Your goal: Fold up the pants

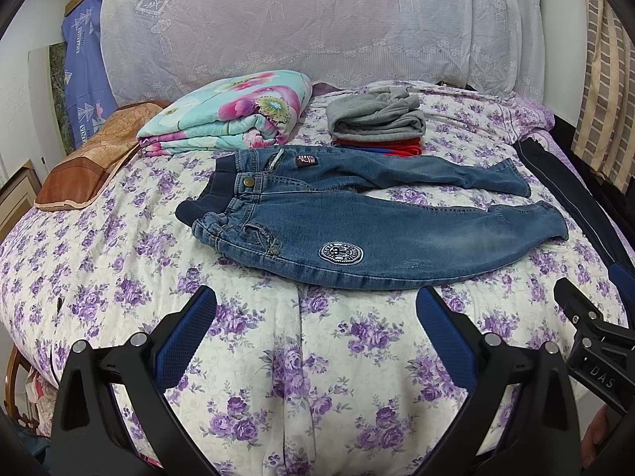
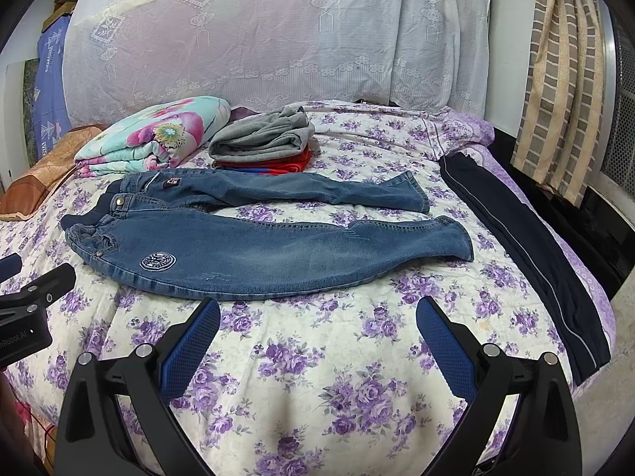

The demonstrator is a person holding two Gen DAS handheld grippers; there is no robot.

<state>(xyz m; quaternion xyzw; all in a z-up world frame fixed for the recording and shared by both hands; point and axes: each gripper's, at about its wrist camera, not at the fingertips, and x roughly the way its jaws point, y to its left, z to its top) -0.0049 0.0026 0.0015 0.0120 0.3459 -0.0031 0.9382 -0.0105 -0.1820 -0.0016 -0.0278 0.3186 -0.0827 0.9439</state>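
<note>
Small blue jeans (image 1: 357, 234) lie flat on the flowered bedspread (image 1: 278, 357), waist to the left, both legs spread apart to the right, a round white patch on the near leg. They also show in the right wrist view (image 2: 278, 250). My left gripper (image 1: 315, 301) is open and empty, hovering just in front of the jeans' near edge. My right gripper (image 2: 317, 309) is open and empty, also just short of the near leg's edge. The right gripper's body (image 1: 595, 341) shows at the left view's right edge, and the left gripper's body (image 2: 27, 309) at the right view's left edge.
A folded flowered quilt (image 1: 234, 115) and a stack of folded grey and red clothes (image 1: 377, 123) lie behind the jeans. A brown pillow (image 1: 91, 162) is at the left. Dark navy pants (image 2: 524, 258) lie along the bed's right edge. A lace-covered headboard (image 1: 317, 20) stands behind.
</note>
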